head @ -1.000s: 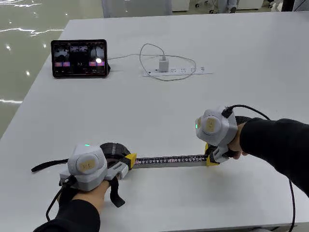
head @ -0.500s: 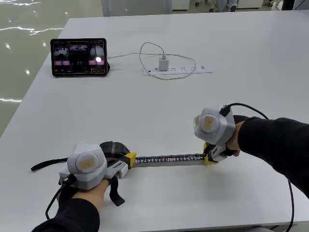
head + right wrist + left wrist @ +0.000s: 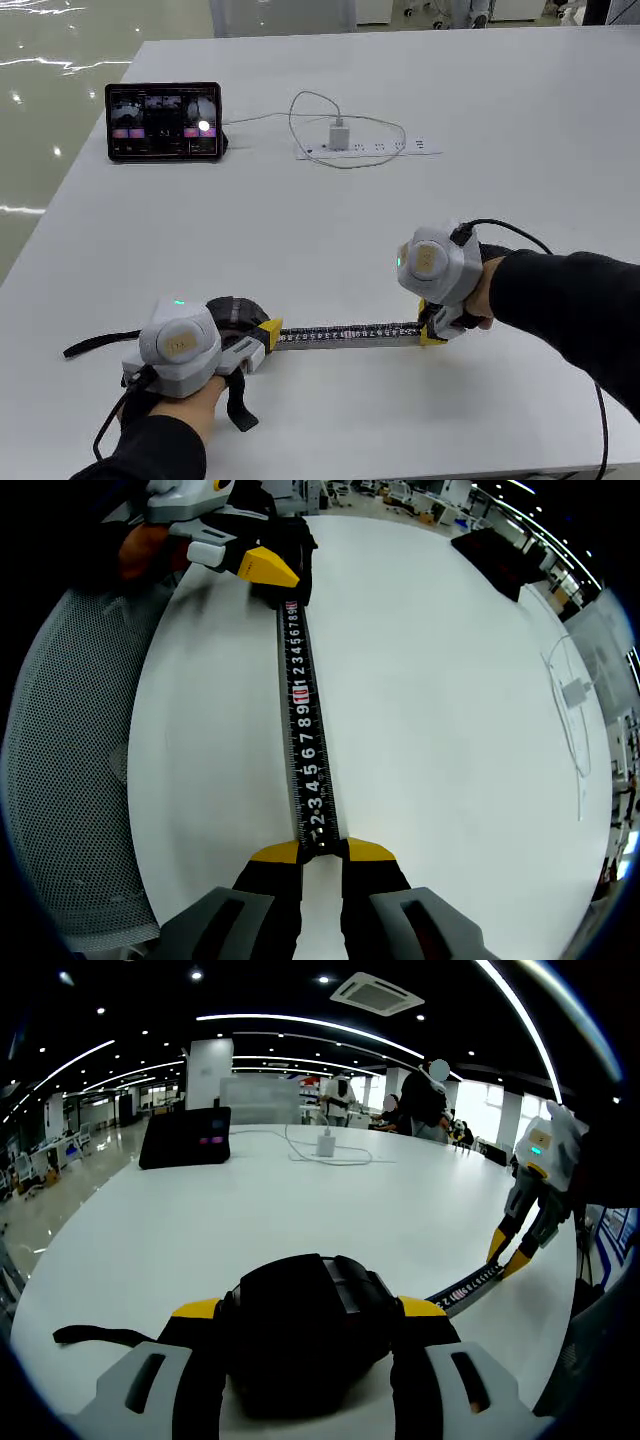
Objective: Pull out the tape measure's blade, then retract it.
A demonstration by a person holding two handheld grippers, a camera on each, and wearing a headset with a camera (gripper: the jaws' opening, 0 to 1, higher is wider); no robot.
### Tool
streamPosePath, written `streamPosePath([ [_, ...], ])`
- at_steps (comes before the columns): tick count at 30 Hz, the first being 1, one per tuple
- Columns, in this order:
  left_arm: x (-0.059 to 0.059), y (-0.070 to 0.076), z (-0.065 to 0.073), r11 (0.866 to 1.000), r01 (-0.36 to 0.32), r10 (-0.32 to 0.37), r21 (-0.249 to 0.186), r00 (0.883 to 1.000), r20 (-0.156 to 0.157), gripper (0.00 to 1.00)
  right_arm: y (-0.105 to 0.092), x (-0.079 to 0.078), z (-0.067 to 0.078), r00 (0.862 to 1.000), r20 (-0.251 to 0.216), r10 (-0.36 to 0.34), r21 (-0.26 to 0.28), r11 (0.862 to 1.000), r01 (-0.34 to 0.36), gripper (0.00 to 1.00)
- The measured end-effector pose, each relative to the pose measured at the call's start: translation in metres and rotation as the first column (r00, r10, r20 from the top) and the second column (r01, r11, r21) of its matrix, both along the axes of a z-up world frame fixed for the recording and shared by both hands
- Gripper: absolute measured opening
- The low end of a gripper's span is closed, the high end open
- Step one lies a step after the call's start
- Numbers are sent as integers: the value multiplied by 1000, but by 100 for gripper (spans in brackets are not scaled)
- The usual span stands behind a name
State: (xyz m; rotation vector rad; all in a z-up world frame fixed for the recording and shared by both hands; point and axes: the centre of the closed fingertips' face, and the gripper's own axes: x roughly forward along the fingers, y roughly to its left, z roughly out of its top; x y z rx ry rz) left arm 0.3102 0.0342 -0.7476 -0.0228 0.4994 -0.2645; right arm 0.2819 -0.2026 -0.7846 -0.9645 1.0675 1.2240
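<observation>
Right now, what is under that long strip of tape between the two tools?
Bare white table shows beneath the blade. Its tip is covered by the fingers of the right gripper, and its far end disappears into the case held by the left gripper.

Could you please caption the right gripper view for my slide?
Right claw holds the tape blade, stretched across the white table from the case in the left claw.

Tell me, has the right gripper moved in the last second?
Yes. The right gripper has slid a little left, toward the tape case, while the tablet holds its place in the head view; the blade is shorter.
</observation>
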Motion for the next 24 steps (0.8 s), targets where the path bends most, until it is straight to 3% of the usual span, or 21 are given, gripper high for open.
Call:
streamPosePath([
  [15,0,0,0,1000,0,0,-1,1000,1,63,5,-1,-1,1000,-1,17,40,999,-16,10],
  [24,-1,0,0,1000,0,0,-2,1000,1,62,8,-1,-1,1000,1,18,29,999,-18,10],
])
